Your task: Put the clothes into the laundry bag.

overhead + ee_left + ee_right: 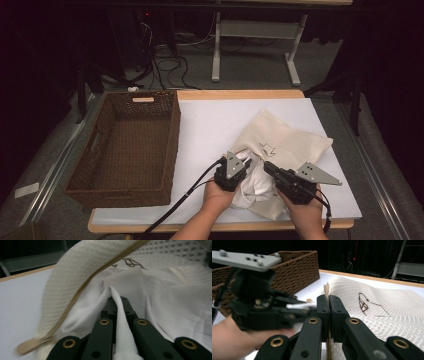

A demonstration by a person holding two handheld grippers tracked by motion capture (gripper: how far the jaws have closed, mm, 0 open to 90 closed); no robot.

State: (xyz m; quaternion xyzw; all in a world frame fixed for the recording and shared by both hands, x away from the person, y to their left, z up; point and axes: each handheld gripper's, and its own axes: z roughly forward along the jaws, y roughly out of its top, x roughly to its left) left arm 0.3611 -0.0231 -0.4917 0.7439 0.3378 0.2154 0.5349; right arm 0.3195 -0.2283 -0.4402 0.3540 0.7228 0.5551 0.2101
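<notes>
A cream mesh zip bag (pixel 287 140) with a small dark drawing lies on the white table cover (pixel 210 125). White cloth (pixel 255 182) bulges from its near opening. My left gripper (pixel 246 162) is shut on a fold of that white cloth (pixel 123 337), just under the bag's lifted zipper edge (pixel 100 272). My right gripper (pixel 268 166) is shut on the bag's zipper edge (pixel 326 288), jaws pressed together around it. In the right gripper view the left gripper (pixel 312 306) sits close at left with a white strip in its jaws, and the mesh bag (pixel 387 320) spreads to the right.
A dark brown wicker basket (pixel 172 135) with nothing in it stands on the left of the table, also visible in the right gripper view (pixel 294 267). Bare white cover lies between basket and bag. A tan zipper pull (pixel 25 347) hangs at the near left.
</notes>
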